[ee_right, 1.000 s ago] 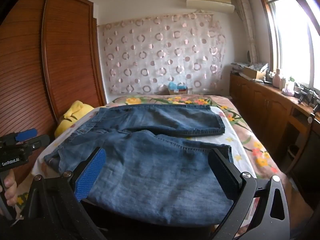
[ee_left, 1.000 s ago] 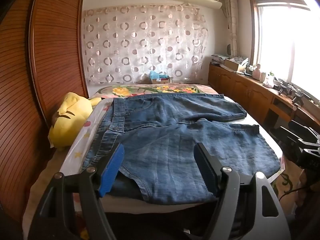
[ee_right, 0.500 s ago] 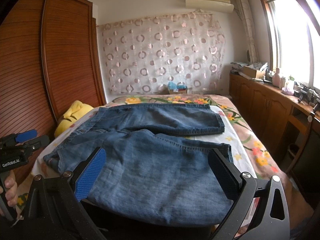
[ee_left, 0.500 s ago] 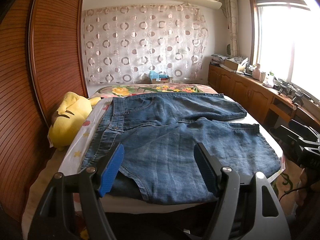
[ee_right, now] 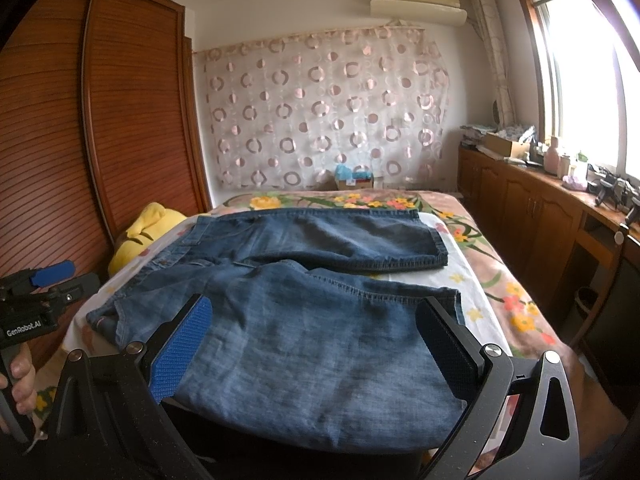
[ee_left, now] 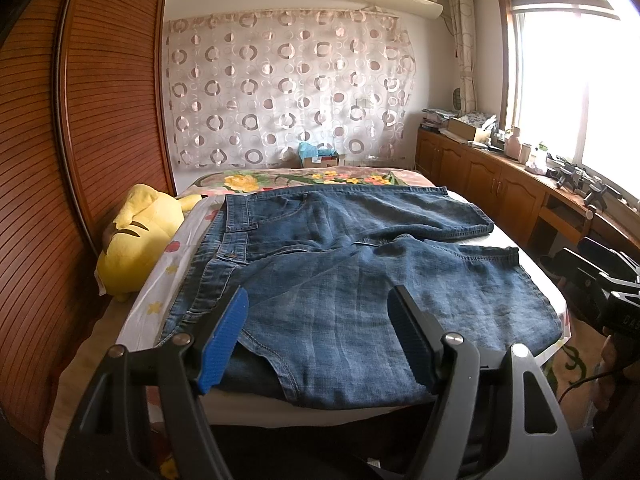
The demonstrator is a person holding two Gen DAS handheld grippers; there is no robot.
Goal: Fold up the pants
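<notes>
A pair of blue denim shorts (ee_left: 340, 272) lies spread flat on the bed, waistband to the left, both legs pointing right; it also shows in the right wrist view (ee_right: 304, 320). My left gripper (ee_left: 320, 316) is open and empty, held above the near edge of the shorts by the waist end. My right gripper (ee_right: 316, 332) is open and empty, held above the near leg. The left gripper's body (ee_right: 36, 304) shows at the left of the right wrist view.
A yellow plush toy (ee_left: 136, 236) lies at the bed's left side against the brown wardrobe (ee_left: 48, 168). Wooden cabinets with clutter (ee_left: 520, 184) run along the right under the window. A floral bedcover (ee_right: 508, 304) shows past the shorts.
Both grippers have barely shifted; the right wrist view has drifted slightly. The shorts lie as before.
</notes>
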